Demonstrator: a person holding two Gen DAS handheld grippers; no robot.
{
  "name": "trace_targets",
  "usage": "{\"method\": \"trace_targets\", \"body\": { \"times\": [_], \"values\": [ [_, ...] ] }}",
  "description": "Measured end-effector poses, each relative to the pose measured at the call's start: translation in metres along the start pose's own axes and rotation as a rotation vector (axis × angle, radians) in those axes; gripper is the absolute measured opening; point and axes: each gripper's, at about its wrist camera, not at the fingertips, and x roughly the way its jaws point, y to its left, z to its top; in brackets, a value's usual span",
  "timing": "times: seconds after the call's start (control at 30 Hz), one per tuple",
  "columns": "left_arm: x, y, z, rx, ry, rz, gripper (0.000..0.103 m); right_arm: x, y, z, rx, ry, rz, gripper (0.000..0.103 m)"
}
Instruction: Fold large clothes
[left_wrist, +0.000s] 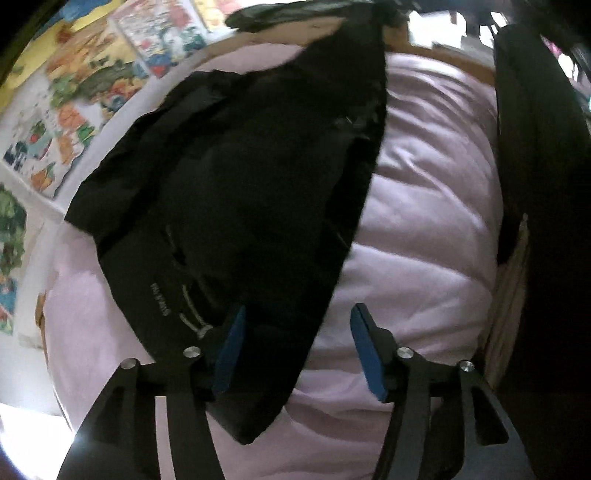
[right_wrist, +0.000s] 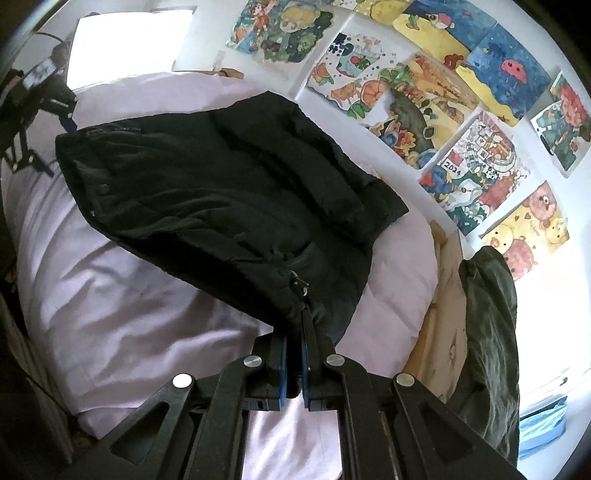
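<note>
The black jacket lies on the pale pink bedding, its long axis running from the upper left of the right wrist frame down to centre bottom, where the right gripper is clamped on a corner beside the zipper, possibly the collar. The left gripper hovers spread apart over the jacket's edge. Children's paintings cover the white wall; a dark green garment drapes at right.

A child's bedroom: pink quilted bed, wall covered in children's paintings
</note>
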Motion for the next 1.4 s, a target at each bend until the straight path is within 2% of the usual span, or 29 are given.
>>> {"method": "trace_targets", "body": {
  "times": [0.07,0.2,0.37,0.4,0.43,0.47,0.53,0.57,0.63,0.83,1.03,1.17,1.3,1.4],
  "values": [
    [0.007,-0.003,-0.006,0.032,0.02,0.028,0.059,0.002,-0.001,0.0,-0.001,0.002,0.001,0.006],
    [0.028,-0.011,-0.02,0.086,0.094,0.135,0.06,0.002,-0.001,0.0,-0.001,0.0,0.0,0.006],
    [0.036,-0.018,-0.03,0.138,0.12,0.192,0.059,0.005,-0.001,-0.002,-0.006,-0.005,-0.008,0.006],
    [0.035,-0.017,-0.032,0.134,0.116,0.204,0.052,0.005,-0.001,-0.002,-0.006,-0.005,-0.011,0.006],
    [0.034,-0.013,-0.038,0.127,0.115,0.215,0.037,0.005,0.0,-0.002,-0.008,-0.005,-0.015,0.006],
    [0.033,-0.008,-0.039,0.113,0.112,0.236,0.029,0.005,0.001,-0.003,-0.01,-0.006,-0.016,0.006],
    [0.028,0.003,-0.042,0.048,0.083,0.226,0.014,0.005,0.002,-0.003,-0.011,-0.009,-0.022,0.006],
    [0.023,0.01,-0.041,0.008,0.059,0.227,0.01,0.005,0.002,-0.003,-0.011,-0.011,-0.029,0.006],
    [0.01,0.019,-0.037,-0.03,0.005,0.276,0.006,0.003,0.001,-0.003,-0.003,-0.024,-0.042,0.006],
    [-0.05,0.054,-0.029,-0.216,-0.238,0.454,0.004,-0.015,-0.004,-0.002,0.021,-0.114,-0.123,0.006],
    [-0.107,0.064,-0.018,-0.307,-0.436,0.522,0.003,-0.053,-0.017,0.001,0.084,-0.253,-0.213,0.005],
    [-0.124,0.057,-0.003,-0.336,-0.476,0.556,0.003,-0.064,-0.026,0.007,0.117,-0.298,-0.245,0.005],
    [-0.125,0.085,0.022,-0.426,-0.472,0.57,0.003,-0.048,-0.039,0.025,0.13,-0.26,-0.271,0.005],
    [-0.125,0.109,0.042,-0.453,-0.47,0.597,0.003,-0.029,-0.062,0.047,0.157,-0.228,-0.289,0.005]
  ]
}}
